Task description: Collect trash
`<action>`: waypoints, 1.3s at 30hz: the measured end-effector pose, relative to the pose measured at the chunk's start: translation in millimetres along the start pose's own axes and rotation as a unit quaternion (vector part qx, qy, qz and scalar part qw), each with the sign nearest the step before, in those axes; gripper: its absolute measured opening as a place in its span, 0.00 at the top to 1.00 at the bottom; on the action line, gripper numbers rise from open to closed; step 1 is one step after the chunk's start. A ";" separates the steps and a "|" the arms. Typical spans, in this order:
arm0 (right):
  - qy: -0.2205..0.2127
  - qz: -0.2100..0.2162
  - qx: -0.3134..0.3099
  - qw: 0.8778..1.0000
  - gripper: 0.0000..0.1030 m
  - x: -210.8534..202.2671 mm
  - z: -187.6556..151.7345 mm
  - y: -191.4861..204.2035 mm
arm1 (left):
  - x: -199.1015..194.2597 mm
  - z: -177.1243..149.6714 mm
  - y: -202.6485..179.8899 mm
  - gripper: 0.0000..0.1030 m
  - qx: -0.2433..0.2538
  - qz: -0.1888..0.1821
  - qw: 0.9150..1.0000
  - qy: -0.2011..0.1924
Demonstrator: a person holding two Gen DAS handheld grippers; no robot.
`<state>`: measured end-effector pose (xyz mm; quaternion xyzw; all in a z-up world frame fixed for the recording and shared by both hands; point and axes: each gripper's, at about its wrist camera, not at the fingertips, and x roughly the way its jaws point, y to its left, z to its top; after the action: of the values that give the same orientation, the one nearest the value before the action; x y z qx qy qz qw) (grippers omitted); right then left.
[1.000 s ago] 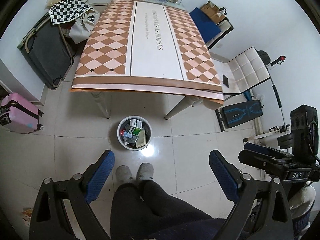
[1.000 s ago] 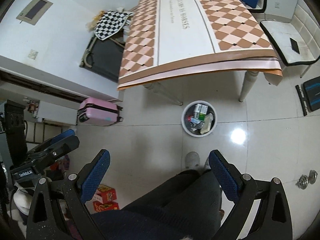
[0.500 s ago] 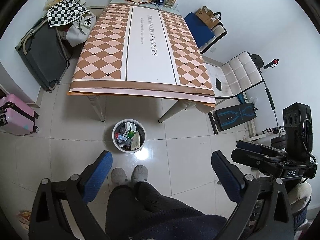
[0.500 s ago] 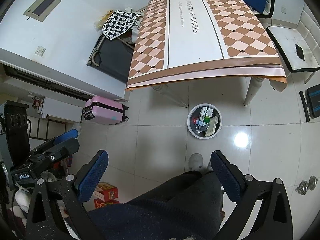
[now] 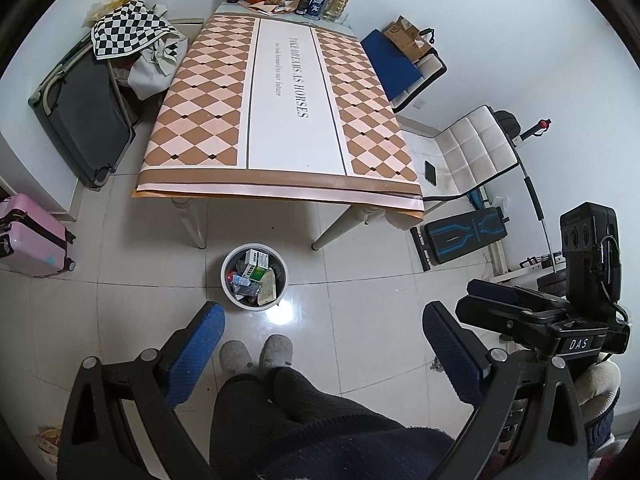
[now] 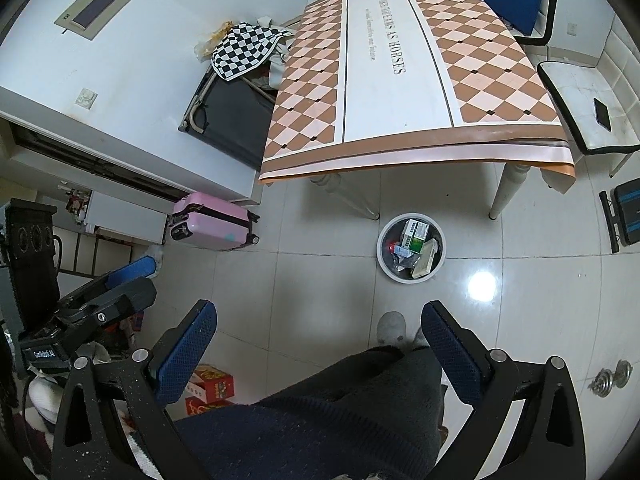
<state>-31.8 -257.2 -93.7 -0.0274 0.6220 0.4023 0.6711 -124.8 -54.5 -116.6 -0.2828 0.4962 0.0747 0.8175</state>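
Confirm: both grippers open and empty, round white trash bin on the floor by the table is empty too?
Not quite. The round white trash bin already holds boxes and wrappers, as the left wrist view shows. The left gripper and right gripper are indeed open and empty.

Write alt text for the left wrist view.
The open, empty left gripper hangs high over a tiled floor, above a round white trash bin full of boxes and wrappers. Beyond the bin stands a table with a brown checkered cloth, and a pink suitcase sits at far left.
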 end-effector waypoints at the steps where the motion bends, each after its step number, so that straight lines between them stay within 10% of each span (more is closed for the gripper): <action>1: 0.000 0.001 -0.001 1.000 0.00 -0.9 -0.4 0.6 | 0.7 0.6 -0.2 0.02 0.000 -0.001 1.000 0.000; 39: 0.011 0.003 -0.015 1.000 0.00 -11.3 0.8 6.4 | -1.6 0.6 -2.2 0.02 0.001 -0.010 1.000 -0.001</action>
<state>-33.7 -258.1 -80.9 -0.0397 0.6234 0.4134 0.6625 -124.3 -55.8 -114.1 -0.2867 0.4929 0.0655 0.8189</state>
